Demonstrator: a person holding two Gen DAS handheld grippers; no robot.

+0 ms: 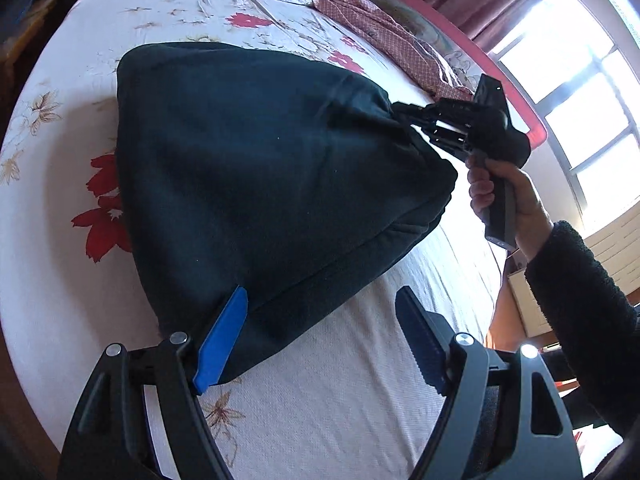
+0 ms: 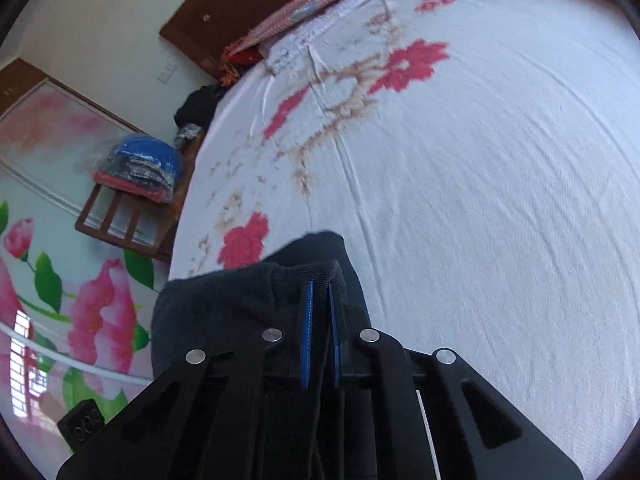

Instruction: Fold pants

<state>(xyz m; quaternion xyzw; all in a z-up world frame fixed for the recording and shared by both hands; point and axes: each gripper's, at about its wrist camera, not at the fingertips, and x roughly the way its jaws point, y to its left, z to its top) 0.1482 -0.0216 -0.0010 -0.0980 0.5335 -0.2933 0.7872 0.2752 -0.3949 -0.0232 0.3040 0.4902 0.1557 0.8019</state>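
- In the left wrist view, dark pants (image 1: 260, 184) fill the centre of the frame, folded into a thick bundle and lying on a bed (image 1: 340, 380) with a white sheet printed with red and tan flowers.
- The left gripper (image 1: 320, 312) sits at the bottom of that frame with its fingers spread wide. The blue pad of its left finger touches the near edge of the pants; the right finger is over bare sheet, apart from the cloth.
- At the right of the same frame, the right gripper (image 1: 404, 114) pinches a bunched corner of the pants and lifts it off the bed. A hand (image 1: 504, 196) in a dark fuzzy sleeve holds its grip.
- In the right wrist view, the right gripper's two blue pads sit nearly together at lower centre, clamped on a fold of the pants (image 2: 224, 312).
- A pink checked cloth (image 1: 360, 12) lies along the top of the bed.
- Bright windows (image 1: 580, 92) fill the upper right of the left view.
- In the right view, a wooden stand at the left carries a bagged stack of folded clothes (image 2: 140, 172).
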